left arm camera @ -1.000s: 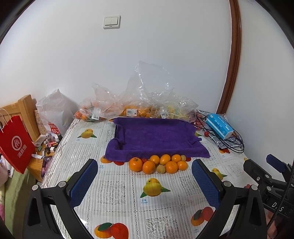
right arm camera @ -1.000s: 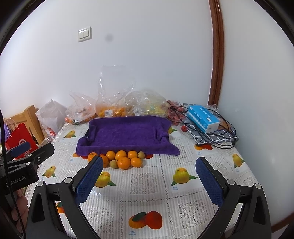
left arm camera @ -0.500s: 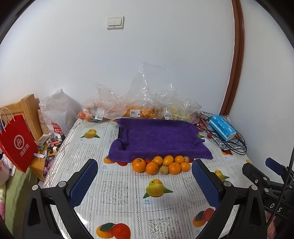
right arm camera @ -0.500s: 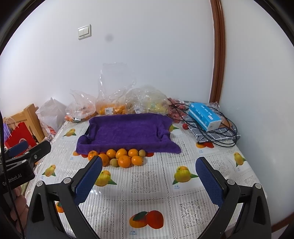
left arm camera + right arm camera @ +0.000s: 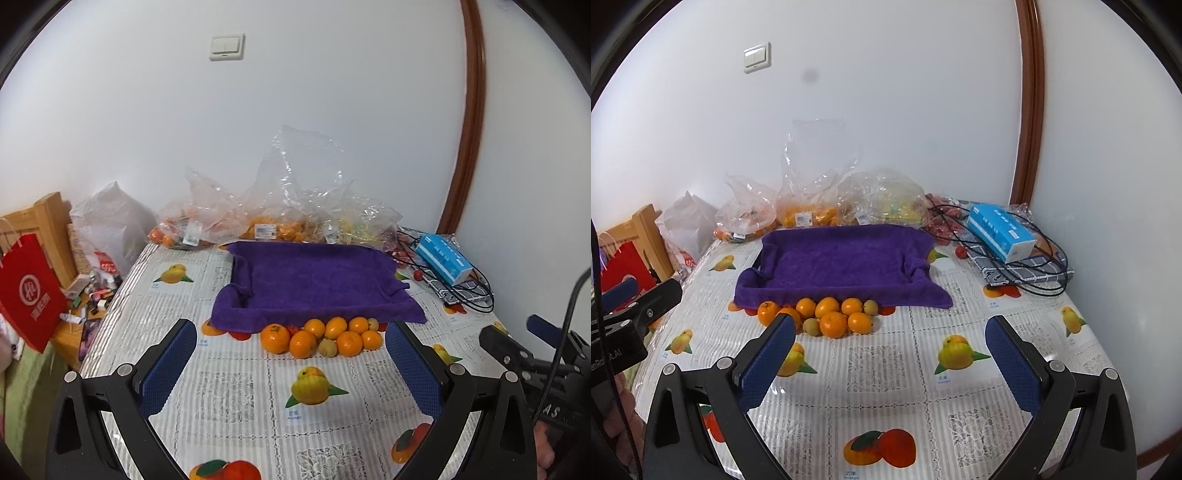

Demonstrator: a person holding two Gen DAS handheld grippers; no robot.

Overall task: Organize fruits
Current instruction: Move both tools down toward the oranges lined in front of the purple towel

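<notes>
- Left tool (image 5: 290, 363): black arms, blue dimpled pads spread wide, gripping nothing, above the surface (image 5: 236, 391).
- Right tool (image 5: 890, 356): same build, pads likewise wide apart and bare; left pad overlapping one orange at the cluster's near edge.
- Surface covered in glossy lace-patterned cloth printed with mangoes and peaches.
- Cluster of oranges (image 5: 323, 336), round and smooth, with two small tan fruits among them, touching the near hem of the purple towel (image 5: 317, 280).
- Towel plush, draped over a shallow rectangular tray; tray itself hidden.
- Farther right: blue tissue box (image 5: 1001, 232) on checked fabric, tangled in black cable.
- Against the wall: crinkled clear plastic bags (image 5: 266, 218) of fruit, contents blurred behind the film.
- Far left: red paper bag (image 5: 27, 295), cut off by the frame.
</notes>
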